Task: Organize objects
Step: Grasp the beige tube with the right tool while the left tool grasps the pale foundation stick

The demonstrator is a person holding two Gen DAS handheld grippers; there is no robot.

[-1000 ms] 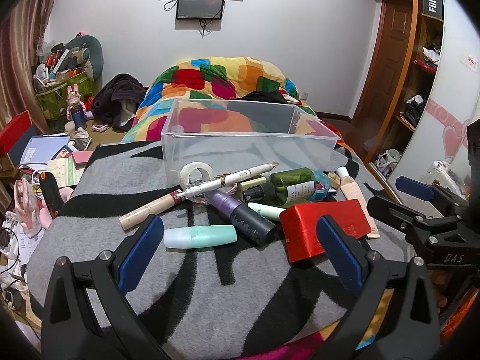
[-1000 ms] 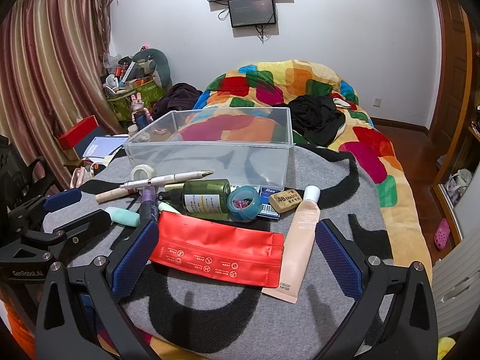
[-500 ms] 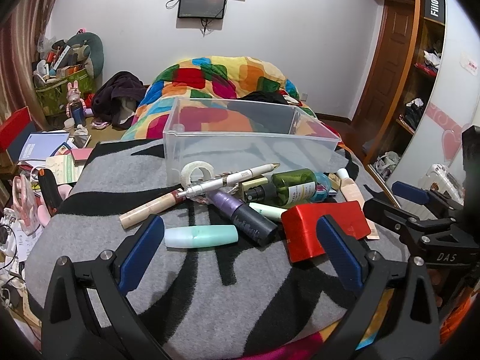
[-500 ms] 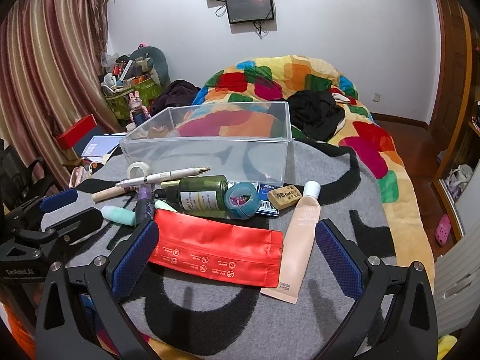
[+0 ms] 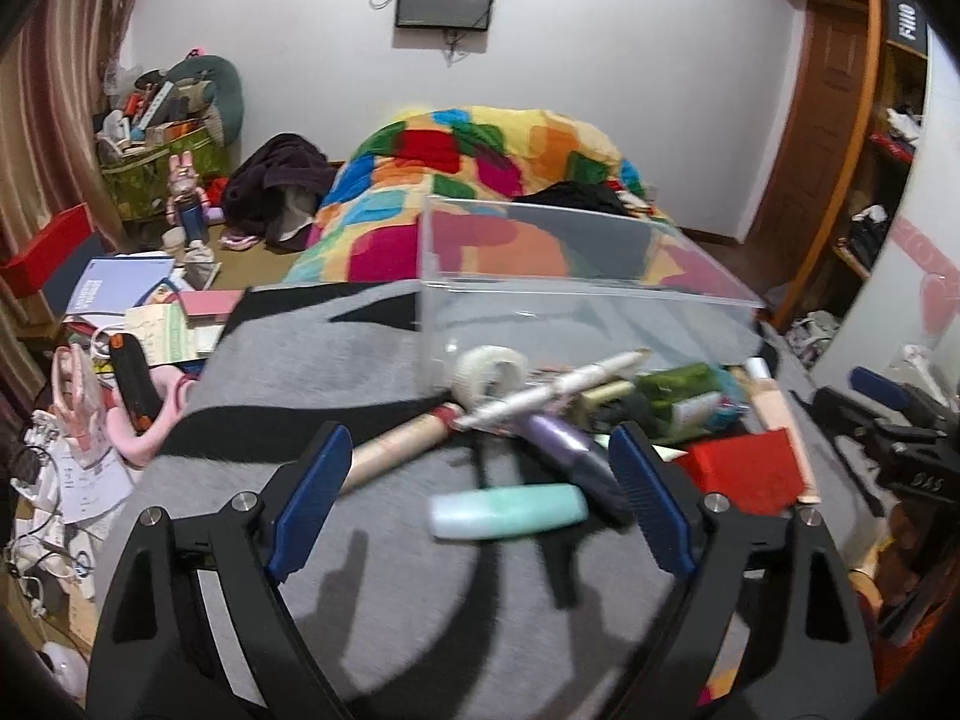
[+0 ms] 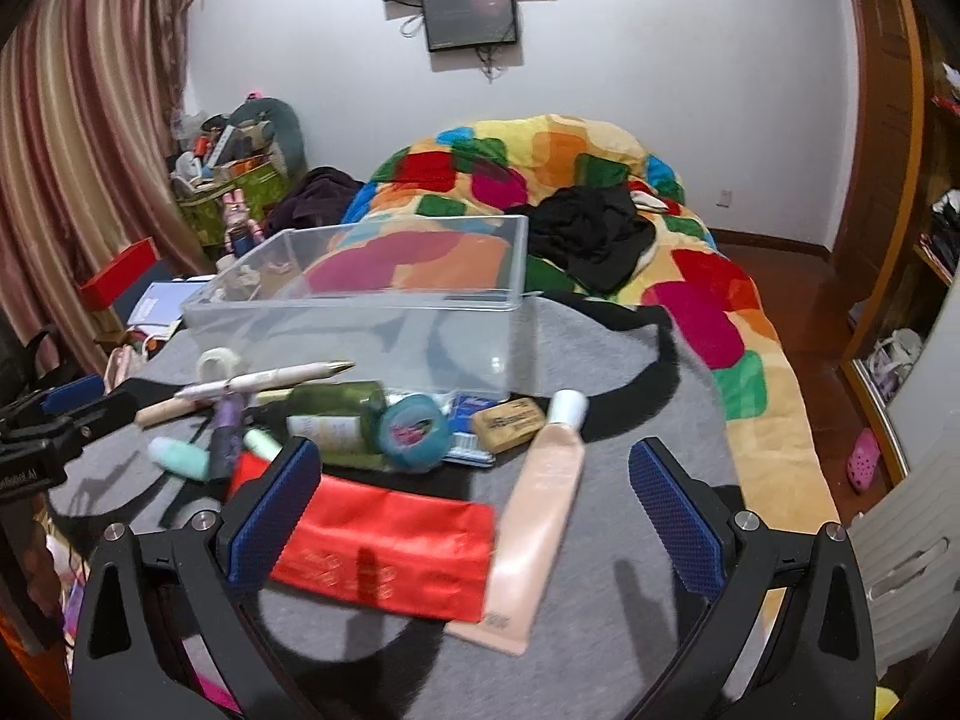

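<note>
Crosswise: mint tube (image 5: 509,511) between narrowing, empty left jaws; right jaws wide, empty.

The box (image 6: 384,324) stands on the blanket (image 6: 600,630) of the bed. Just in front of the box lie the tape roll (image 6: 217,363), the pen (image 6: 270,383), the bottle (image 6: 336,414) and the eraser (image 6: 510,420). The pen rests across other things. The tube (image 6: 540,504) lies in front of the box to the right, and the pouch (image 6: 390,552) lies left of the tube, touching it. The folded quilt (image 6: 570,162) is behind the box.
</note>
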